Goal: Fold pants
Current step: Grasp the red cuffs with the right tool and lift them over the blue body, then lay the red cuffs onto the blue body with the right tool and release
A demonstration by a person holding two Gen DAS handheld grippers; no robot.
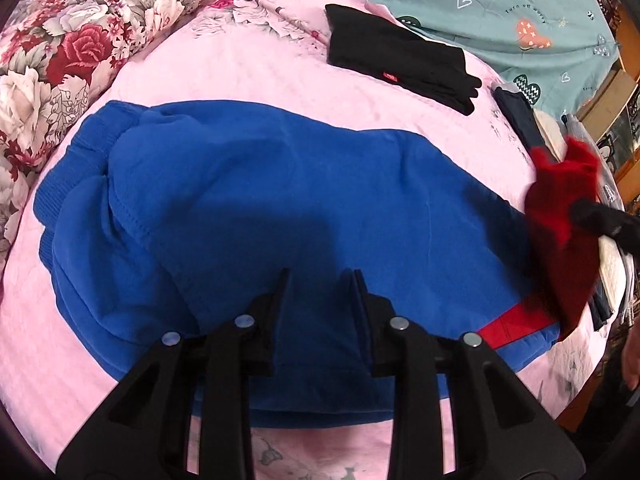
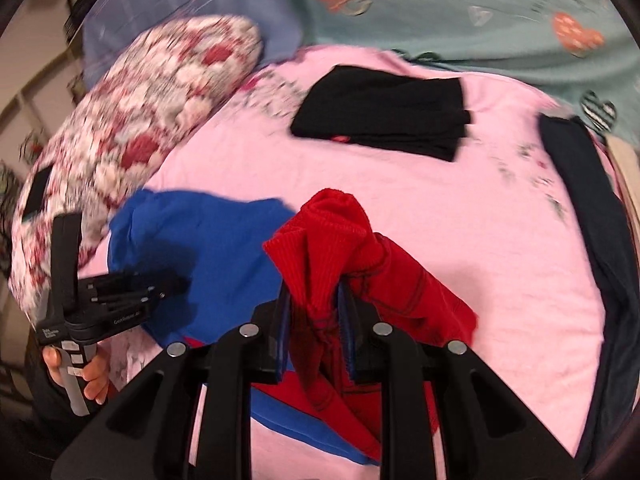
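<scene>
Blue fleece pants (image 1: 260, 200) lie spread across the pink bedsheet (image 1: 240, 68). My left gripper (image 1: 320, 280) hovers open over their middle, with flat blue cloth showing between the fingers. In the right wrist view, my right gripper (image 2: 314, 296) is shut on a red ribbed end of the pants (image 2: 332, 232) and lifts it off the bed, with blue cloth (image 2: 208, 240) trailing to the left. The left wrist view shows that raised red end (image 1: 560, 208) at the right, with the right gripper (image 1: 600, 216) behind it. A hand (image 2: 92, 376) holds the left gripper (image 2: 176, 284).
A folded black garment (image 1: 400, 56) lies at the back of the sheet. A floral pillow (image 1: 80, 40) bounds the left side and a teal blanket (image 1: 480, 8) the back. Dark folded clothes (image 2: 592, 220) are stacked along the right edge.
</scene>
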